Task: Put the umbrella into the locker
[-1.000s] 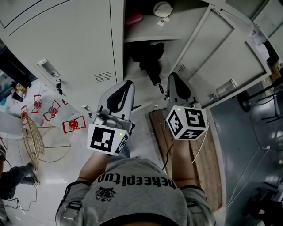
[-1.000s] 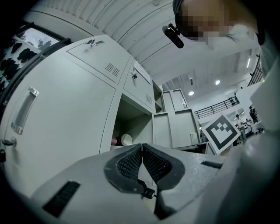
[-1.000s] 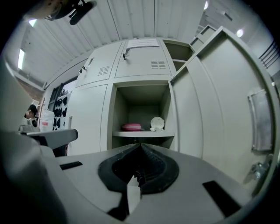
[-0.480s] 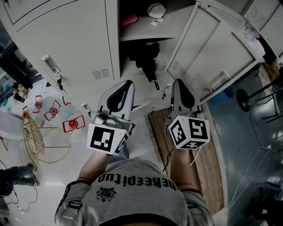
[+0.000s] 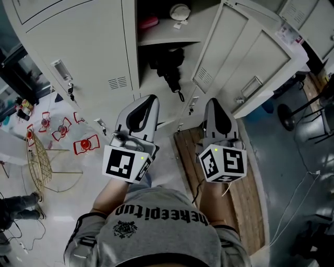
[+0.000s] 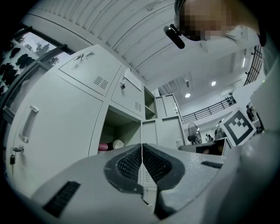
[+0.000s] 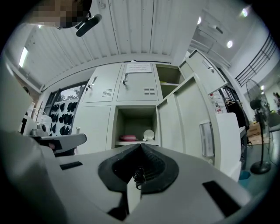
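A black folded umbrella [image 5: 167,63] lies in the lower compartment of the open locker [image 5: 156,39], its handle [image 5: 180,95] poking out over the front edge. My right gripper [image 5: 215,103] is shut and holds nothing; it hangs just right of the handle, apart from it. My left gripper [image 5: 150,99] is also shut and empty, level with it on the left, below the locker. In the right gripper view a small dark tip [image 7: 139,176] shows over the shut jaws. The left gripper view shows the jaws meeting in a thin line.
The locker door [image 5: 245,57] stands swung out to the right. The shelf above holds a pink thing [image 5: 150,22] and a white round thing [image 5: 180,10]. Keys [image 5: 69,95] hang from the closed door on the left. A wooden board [image 5: 248,182] and a wire basket [image 5: 39,164] lie on the floor.
Both grippers have drawn back from the locker. The right one has drawn away from the umbrella's handle. The umbrella has stayed in the compartment.
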`<state>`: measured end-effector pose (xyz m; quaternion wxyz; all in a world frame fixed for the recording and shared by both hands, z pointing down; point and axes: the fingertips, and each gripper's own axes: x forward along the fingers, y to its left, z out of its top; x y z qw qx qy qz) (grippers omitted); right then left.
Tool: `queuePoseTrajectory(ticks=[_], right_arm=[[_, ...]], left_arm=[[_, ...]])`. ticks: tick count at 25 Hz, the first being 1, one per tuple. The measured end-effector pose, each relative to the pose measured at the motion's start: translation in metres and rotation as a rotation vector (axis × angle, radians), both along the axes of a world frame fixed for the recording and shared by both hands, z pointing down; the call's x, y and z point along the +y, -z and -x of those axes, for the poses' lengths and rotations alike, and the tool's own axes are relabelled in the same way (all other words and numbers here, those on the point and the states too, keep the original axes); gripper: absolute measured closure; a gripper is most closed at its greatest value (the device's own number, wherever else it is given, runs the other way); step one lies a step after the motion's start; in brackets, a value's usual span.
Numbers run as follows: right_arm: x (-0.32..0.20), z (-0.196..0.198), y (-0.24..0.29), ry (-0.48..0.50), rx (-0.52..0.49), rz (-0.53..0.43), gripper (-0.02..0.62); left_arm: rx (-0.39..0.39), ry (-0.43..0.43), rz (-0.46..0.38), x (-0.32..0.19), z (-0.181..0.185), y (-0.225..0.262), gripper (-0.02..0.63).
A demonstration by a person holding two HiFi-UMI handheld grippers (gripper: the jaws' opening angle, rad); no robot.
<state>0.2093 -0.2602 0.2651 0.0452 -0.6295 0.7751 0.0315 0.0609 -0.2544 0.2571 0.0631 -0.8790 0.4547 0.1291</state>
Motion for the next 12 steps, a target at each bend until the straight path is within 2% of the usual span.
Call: queuePoseTrajectory(ticks=[12], right_arm=[[0.037,-0.015,0.006,-0.044,-0.016,-0.037,0.592]], left_arm=[[0.0,-0.002,-0.006,0.031,-0.008,0.001,0.597]])
